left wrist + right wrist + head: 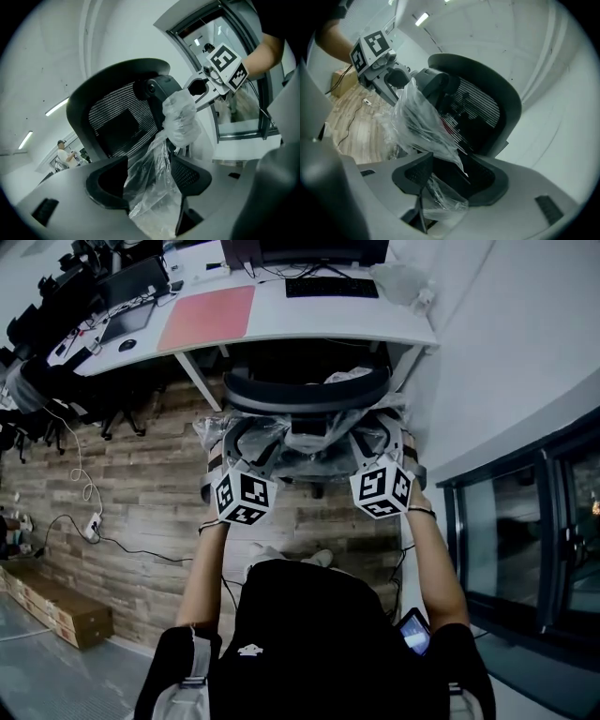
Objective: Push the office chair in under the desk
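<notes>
Office chair (pixel 307 395) dead ahead of both claws, backrest broadside to them, seat partly under desk (pixel 405 330) | left gripper (pixel 150 187), right gripper (pixel 450 180) flanking backrest, equally near | both sets of jaws apart, loose plastic wrap (pixel 180 122) between, unclamped

**White desk, plank floor, usual clutter**

The white desk (pixel 356 317) had a pink mat (pixel 208 318) by its near edge. A black keyboard (pixel 332 287) sat further back on the right, and a mouse (pixel 127 344) toward the left end. On the wood-plank floor (pixel 141 512) were the office chair (pixel 309 390) at the desk's near edge, loose cables (pixel 82 470) and cardboard boxes (pixel 61 613).
</notes>
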